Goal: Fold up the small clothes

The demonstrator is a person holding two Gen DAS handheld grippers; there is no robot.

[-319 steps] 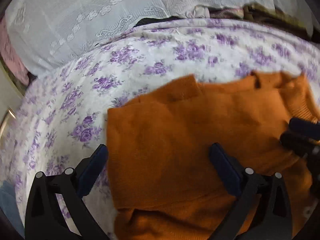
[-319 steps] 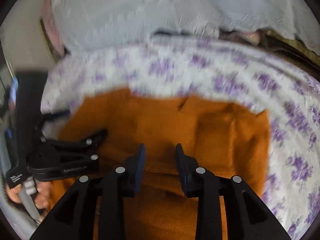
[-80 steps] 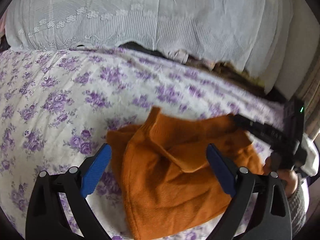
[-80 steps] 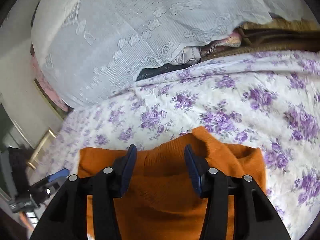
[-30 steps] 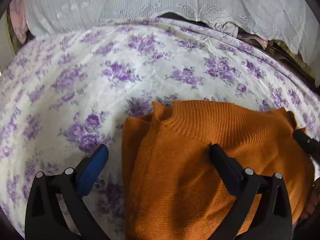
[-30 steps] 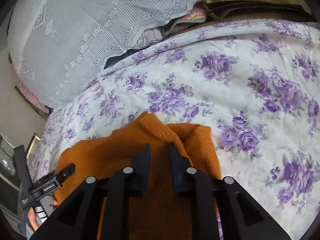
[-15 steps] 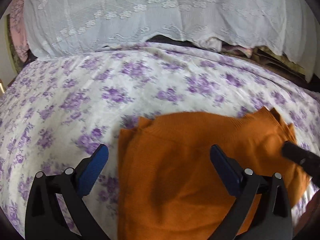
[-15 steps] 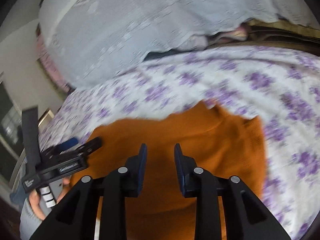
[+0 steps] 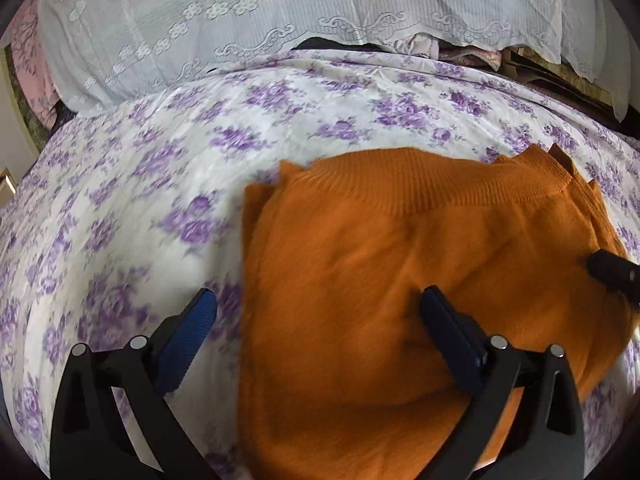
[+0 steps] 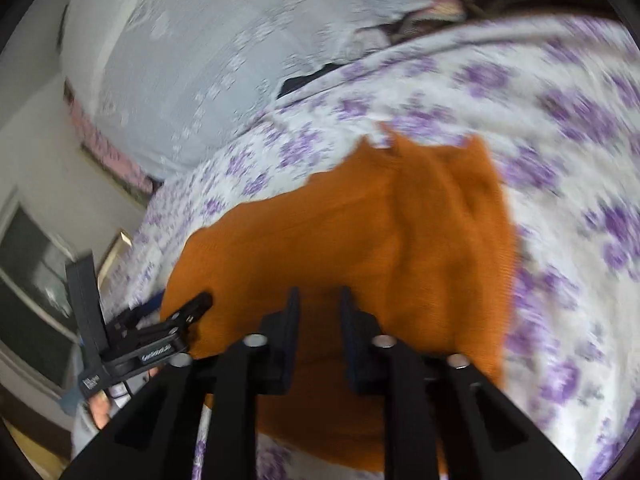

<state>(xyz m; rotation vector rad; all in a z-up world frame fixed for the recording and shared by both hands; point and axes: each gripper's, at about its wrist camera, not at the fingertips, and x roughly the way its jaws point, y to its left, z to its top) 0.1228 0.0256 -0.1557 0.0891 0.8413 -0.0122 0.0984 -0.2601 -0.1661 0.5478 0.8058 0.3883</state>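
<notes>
Orange sweater point(image 9: 400, 280) is lying folded up on the purple-flowered bedsheet point(image 9: 160, 184), ribbed hem on top at the far edge. Left gripper point(image 9: 316, 332) is spread wide over its left edge, one blue pad point(image 9: 188, 332) over the sheet and the other over the knit, nothing clamped. Right gripper point(image 10: 318, 320) hovers over the near edge with a narrow gap between its fingers, not pinching any fabric. White lace cover point(image 9: 280, 20) at the back.
</notes>
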